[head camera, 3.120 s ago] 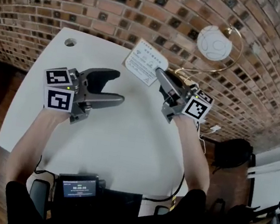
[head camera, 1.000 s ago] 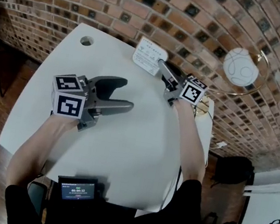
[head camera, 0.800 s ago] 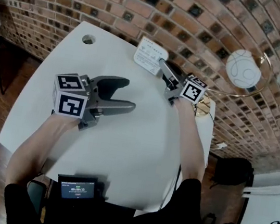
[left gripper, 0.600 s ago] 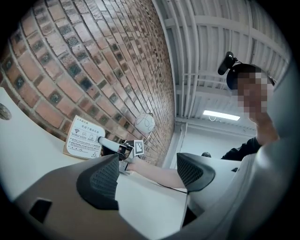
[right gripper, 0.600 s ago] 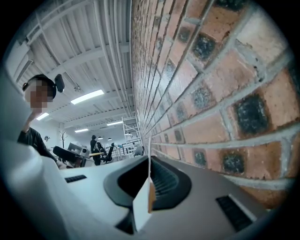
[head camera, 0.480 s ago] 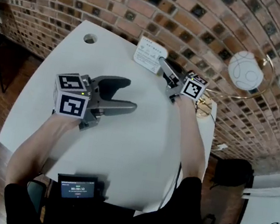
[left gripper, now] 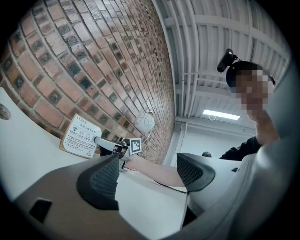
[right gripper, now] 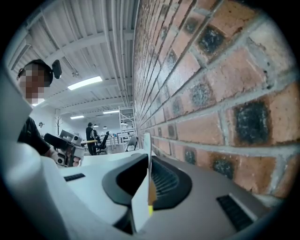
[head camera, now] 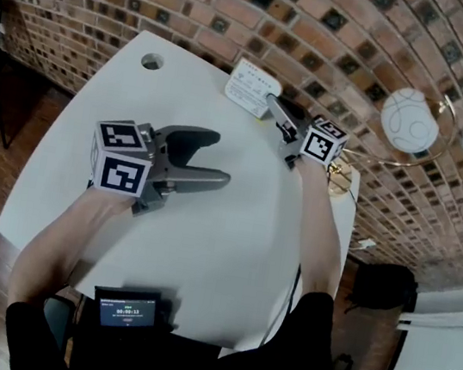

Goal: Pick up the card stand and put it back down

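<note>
White desk (head camera: pixel 231 241) below me; the card stand (head camera: pixel 248 88) rests at its far edge beside the brick wall (head camera: pixel 327 21), edge-on between my right tongs (head camera: pixel 272 103), whose jaws are opening off it. My left tongs (head camera: pixel 218 159) hover mid-desk, released, holding nothing.

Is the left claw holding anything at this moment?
No. In the left gripper view the left claw has its jaws wide apart, with nothing held between them.
</note>
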`<action>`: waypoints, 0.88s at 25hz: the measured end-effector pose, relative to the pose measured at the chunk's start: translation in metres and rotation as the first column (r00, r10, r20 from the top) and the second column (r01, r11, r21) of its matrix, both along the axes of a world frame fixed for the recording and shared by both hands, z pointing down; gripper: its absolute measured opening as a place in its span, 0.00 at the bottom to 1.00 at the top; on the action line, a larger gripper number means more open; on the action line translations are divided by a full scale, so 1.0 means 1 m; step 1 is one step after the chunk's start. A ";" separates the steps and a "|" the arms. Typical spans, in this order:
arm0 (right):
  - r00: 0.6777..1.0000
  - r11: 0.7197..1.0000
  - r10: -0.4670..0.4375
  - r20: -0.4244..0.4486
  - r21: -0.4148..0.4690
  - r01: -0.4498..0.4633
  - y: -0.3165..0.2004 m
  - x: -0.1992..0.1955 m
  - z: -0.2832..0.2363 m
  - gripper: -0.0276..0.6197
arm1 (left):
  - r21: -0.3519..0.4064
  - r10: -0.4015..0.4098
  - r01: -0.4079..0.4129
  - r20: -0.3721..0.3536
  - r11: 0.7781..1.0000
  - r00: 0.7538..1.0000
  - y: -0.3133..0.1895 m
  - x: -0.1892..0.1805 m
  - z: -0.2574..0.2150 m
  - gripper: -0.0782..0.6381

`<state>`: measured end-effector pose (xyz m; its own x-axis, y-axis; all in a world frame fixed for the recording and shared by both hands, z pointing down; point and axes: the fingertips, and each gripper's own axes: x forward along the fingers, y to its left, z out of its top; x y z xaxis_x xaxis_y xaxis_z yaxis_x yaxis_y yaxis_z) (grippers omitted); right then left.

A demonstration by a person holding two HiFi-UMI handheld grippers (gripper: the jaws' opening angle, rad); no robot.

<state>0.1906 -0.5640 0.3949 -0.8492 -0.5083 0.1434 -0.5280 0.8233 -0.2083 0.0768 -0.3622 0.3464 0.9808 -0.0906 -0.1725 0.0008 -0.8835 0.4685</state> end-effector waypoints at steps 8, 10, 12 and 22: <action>0.992 0.996 0.089 -0.087 0.005 -0.089 -0.008 0.007 0.007 0.16 | -0.002 0.002 -0.002 0.002 1.000 1.000 0.001 0.001 0.000 0.65; 0.990 0.995 0.104 -0.099 0.006 -0.104 -0.009 0.007 0.007 0.16 | -0.001 0.002 -0.002 0.002 1.000 1.000 0.001 0.001 0.000 0.65; 0.985 0.992 0.125 -0.117 0.009 -0.125 -0.012 0.009 0.008 0.18 | 0.000 0.001 -0.001 0.002 1.000 1.000 0.001 0.001 0.000 0.65; 0.971 0.980 0.196 -0.137 0.001 -0.198 -0.019 0.016 0.010 0.24 | -0.003 0.006 -0.006 0.000 1.000 1.000 0.003 0.001 0.000 0.65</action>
<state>0.2062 -0.5834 0.4046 -0.7046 -0.6611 0.2578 -0.7036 0.6978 -0.1337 0.0776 -0.3597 0.3462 0.9814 -0.0849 -0.1721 0.0063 -0.8819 0.4713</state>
